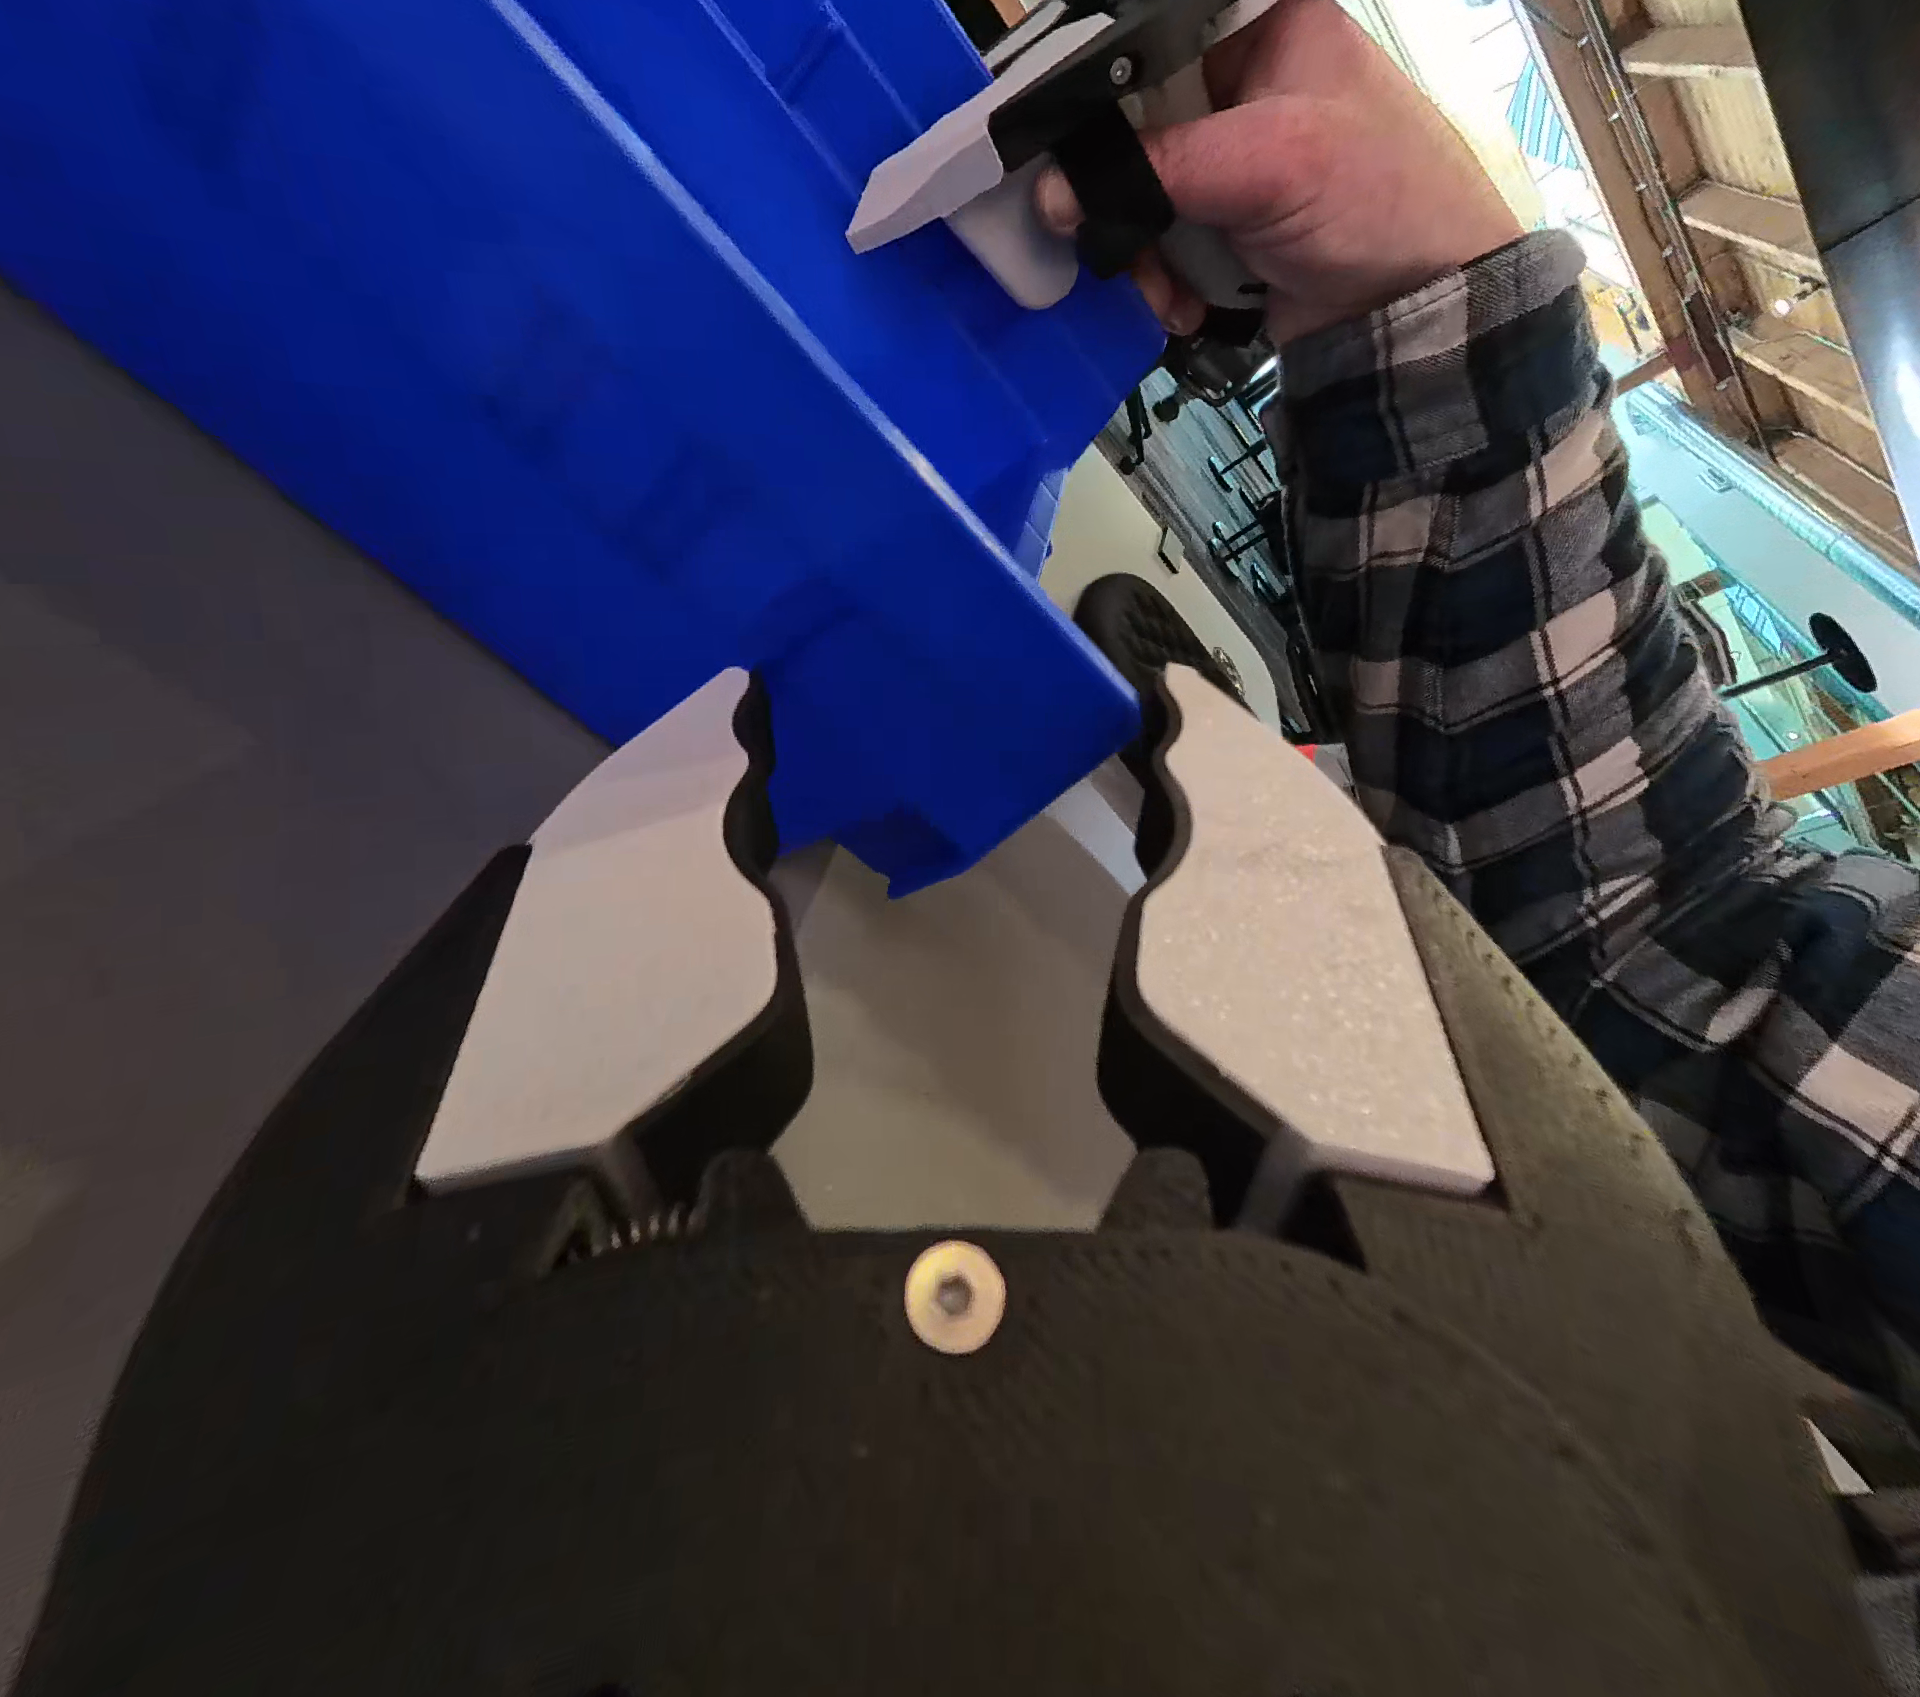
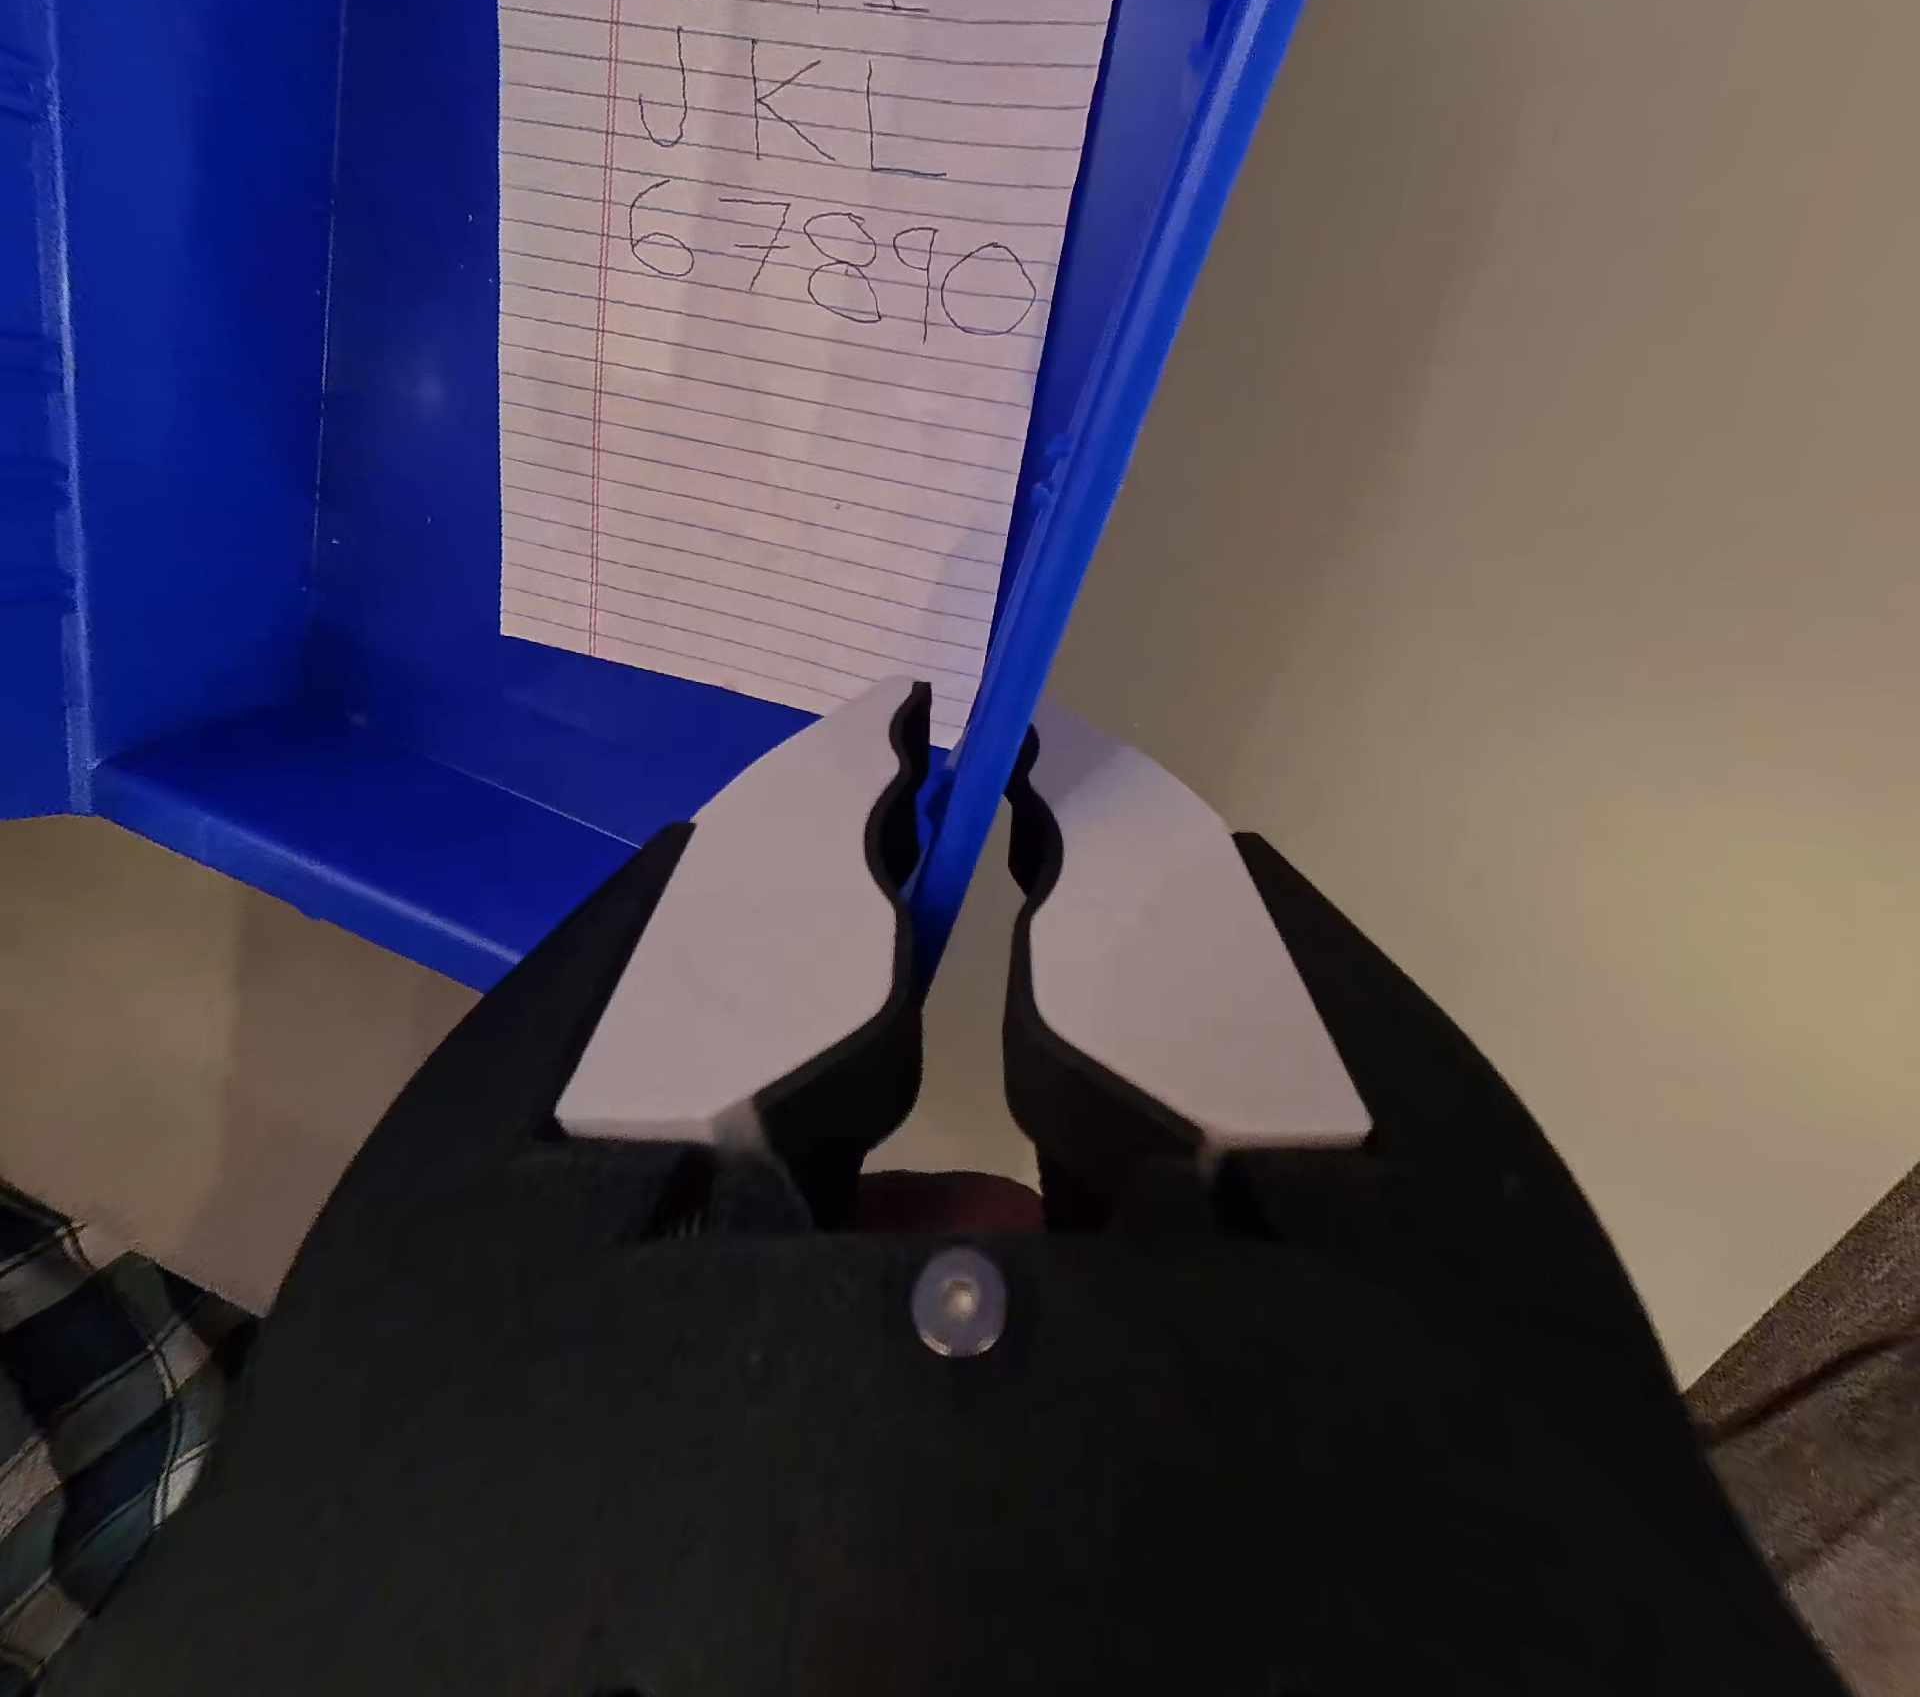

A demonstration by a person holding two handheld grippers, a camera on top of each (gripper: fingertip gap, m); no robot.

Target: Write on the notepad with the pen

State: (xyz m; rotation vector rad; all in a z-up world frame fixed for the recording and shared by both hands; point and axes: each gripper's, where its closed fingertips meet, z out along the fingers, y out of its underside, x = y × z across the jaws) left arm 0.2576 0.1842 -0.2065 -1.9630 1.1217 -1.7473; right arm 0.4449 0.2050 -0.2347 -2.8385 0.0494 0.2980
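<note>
Beige worktop (image 2: pixel 1507 504): blue plastic bin (image 2: pixel 208 297), lined notepad sheet (image 2: pixel 790 421) flat inside, already written on. Right gripper (image 2: pixel 966 774) fingers pinch bin wall; left gripper (image 1: pixel 951 717) fingers clamp bin corner. No pen visible. Advice: lift both grips level.

Glossy smooth blue plastic bin (image 2: pixel 208 297), matt lined paper sheet (image 2: pixel 790 452), soft plaid cloth sleeve (image 1: pixel 1507 608).
</note>
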